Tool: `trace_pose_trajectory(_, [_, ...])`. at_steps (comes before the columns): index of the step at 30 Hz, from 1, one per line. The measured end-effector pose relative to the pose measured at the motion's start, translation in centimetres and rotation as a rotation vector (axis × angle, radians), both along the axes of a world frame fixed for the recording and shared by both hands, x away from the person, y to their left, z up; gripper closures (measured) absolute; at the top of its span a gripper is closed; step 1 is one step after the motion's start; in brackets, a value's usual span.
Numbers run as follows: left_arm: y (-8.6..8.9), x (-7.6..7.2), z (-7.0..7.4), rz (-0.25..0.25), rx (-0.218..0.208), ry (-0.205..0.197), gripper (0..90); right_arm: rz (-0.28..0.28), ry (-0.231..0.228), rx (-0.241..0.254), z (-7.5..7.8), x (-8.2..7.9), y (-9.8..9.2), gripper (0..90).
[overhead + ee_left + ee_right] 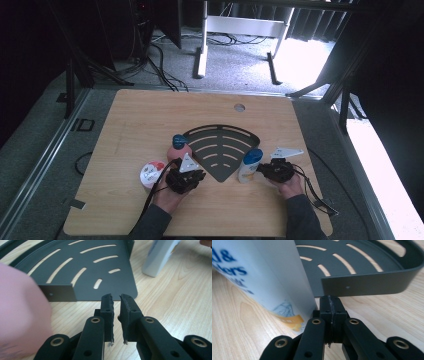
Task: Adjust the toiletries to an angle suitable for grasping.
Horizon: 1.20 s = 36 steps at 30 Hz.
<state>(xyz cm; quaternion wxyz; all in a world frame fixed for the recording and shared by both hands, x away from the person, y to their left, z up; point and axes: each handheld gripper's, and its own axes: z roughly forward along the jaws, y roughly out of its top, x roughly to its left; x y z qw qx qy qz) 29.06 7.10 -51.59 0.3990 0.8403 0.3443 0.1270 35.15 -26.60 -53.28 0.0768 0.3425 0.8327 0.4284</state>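
two grippers rest low on the wooden table [125, 125], one at each side of a dark slotted corner shelf [220, 150] that lies flat near the table's middle. the left gripper [116, 298] sits at the shelf's left straight edge, its tips close to the pointed corner; its jaws stand a narrow slit apart with nothing between them, only bare wood and the shelf's edge ahead. in the high view the left gripper [186, 177] is held by the person's left hand [167, 197], just beside a pink bottle [178, 150] with a dark blue cap, which stands upright touching or nearly touching the shelf's left edge. in the left gripper view that pink bottle [20, 315] is a blurred mass at the left, beside the jaws and not between them. a round white and red tub [151, 172] stands on the table to the left of that hand.

the right gripper [332, 302] has its jaws pressed fully together, pad on pad, holding nothing; its tips are just short of the shelf's upright side wall [367, 285]. a white bottle [274, 285] with blue lettering leans just beside the jaws at their left, apparently touching the outer side of one finger. in the high view the white bottle [249, 166], blue-capped, stands upright at the shelf's right edge, between the shelf and the right gripper [275, 170].
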Motion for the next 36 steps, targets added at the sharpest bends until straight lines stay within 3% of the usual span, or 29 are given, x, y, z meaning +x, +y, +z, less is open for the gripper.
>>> trace_pose_trajectory(16, [-1.2, -0.3, -0.6, -0.051, 0.011, 0.022, 79.0, 0.119, 0.014, 0.013, -0.7, -1.2, 1.1, 89.3])
trace_pose_trajectory(25, [-1.4, -0.3, -0.8, -0.058, 0.017, 0.026, 79.1, 0.109, 0.001, 0.033, -0.5, -0.6, 1.6, 89.5])
trace_pose_trajectory(36, [-1.7, -0.7, -0.7, -0.073, 0.006, 0.027, 79.0, 0.152, 0.004, 0.022, -0.7, -1.6, 2.3, 89.6])
